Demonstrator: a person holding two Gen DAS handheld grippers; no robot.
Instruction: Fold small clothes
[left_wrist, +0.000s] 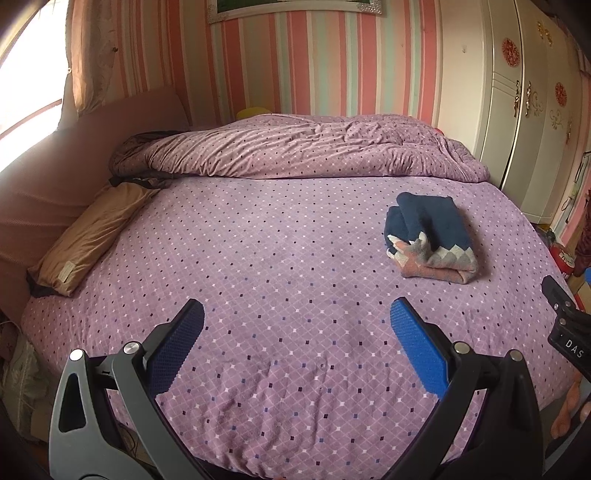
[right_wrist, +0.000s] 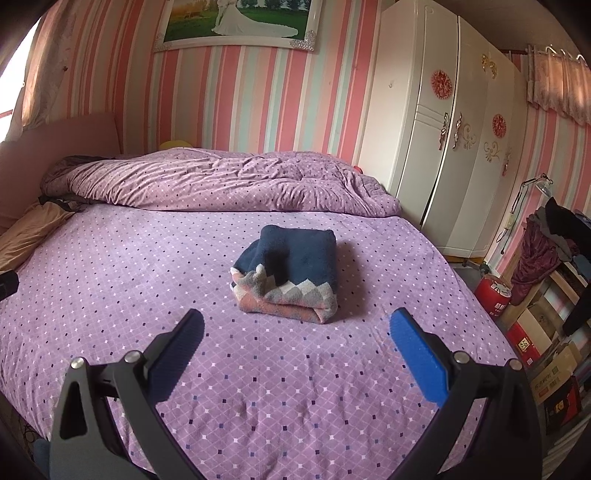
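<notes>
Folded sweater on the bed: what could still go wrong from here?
1. The folded sweater has a loose flap at its left front corner; it may slump open.
2. Both grippers, left gripper and right gripper, hang open, apart from it; a re-grip could drag layers across the soft bedsheet.

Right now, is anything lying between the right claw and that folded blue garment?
Nothing: in the right wrist view only bare purple bedsheet separates the open right gripper from the folded navy garment.
</notes>
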